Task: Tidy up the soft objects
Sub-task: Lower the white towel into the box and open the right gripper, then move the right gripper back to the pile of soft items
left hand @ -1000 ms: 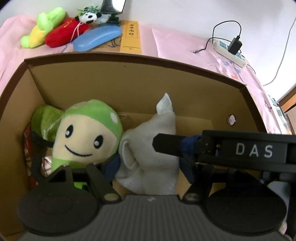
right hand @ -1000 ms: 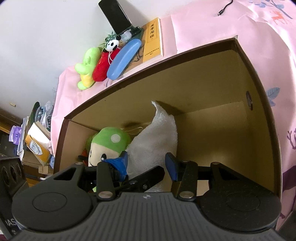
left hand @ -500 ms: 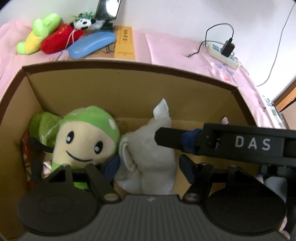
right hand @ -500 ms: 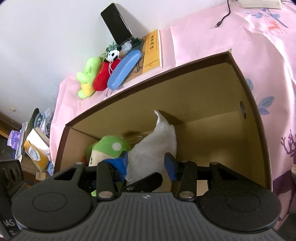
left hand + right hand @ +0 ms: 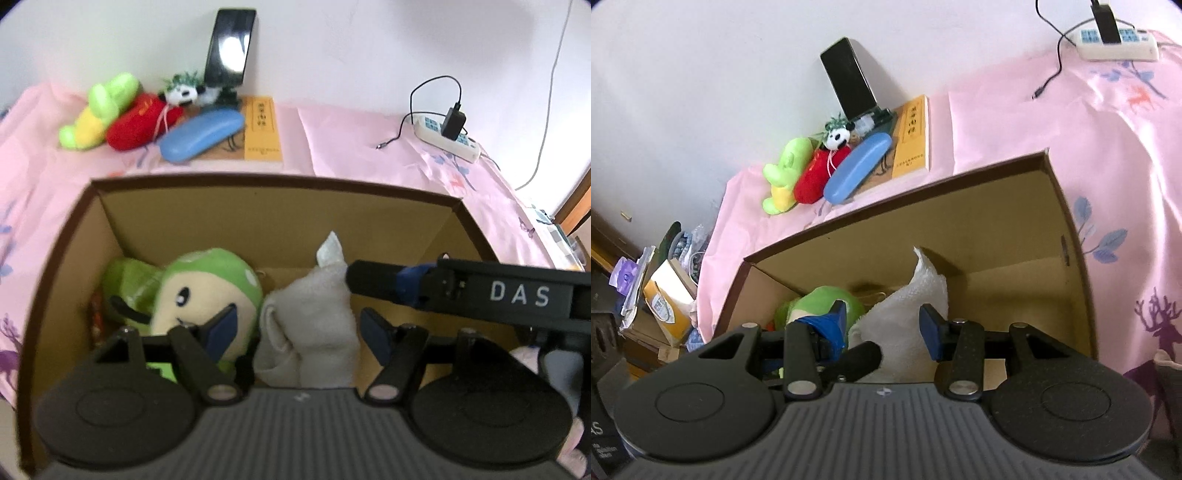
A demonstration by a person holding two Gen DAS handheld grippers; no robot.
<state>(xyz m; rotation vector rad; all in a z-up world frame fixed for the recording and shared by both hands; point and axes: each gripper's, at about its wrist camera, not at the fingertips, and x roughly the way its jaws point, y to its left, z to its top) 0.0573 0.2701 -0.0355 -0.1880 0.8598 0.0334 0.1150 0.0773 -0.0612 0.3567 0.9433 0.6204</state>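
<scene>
Both sets of fingers gape, empty, lifted clear of the towel in the box; it's stowed.

1. the green plush is partly hidden by the left gripper finger.
2. the towel base is hidden behind the gripper body.
3. a red thing at the box left wall is too hidden to identify.
4. the book print is too small to read.
</scene>
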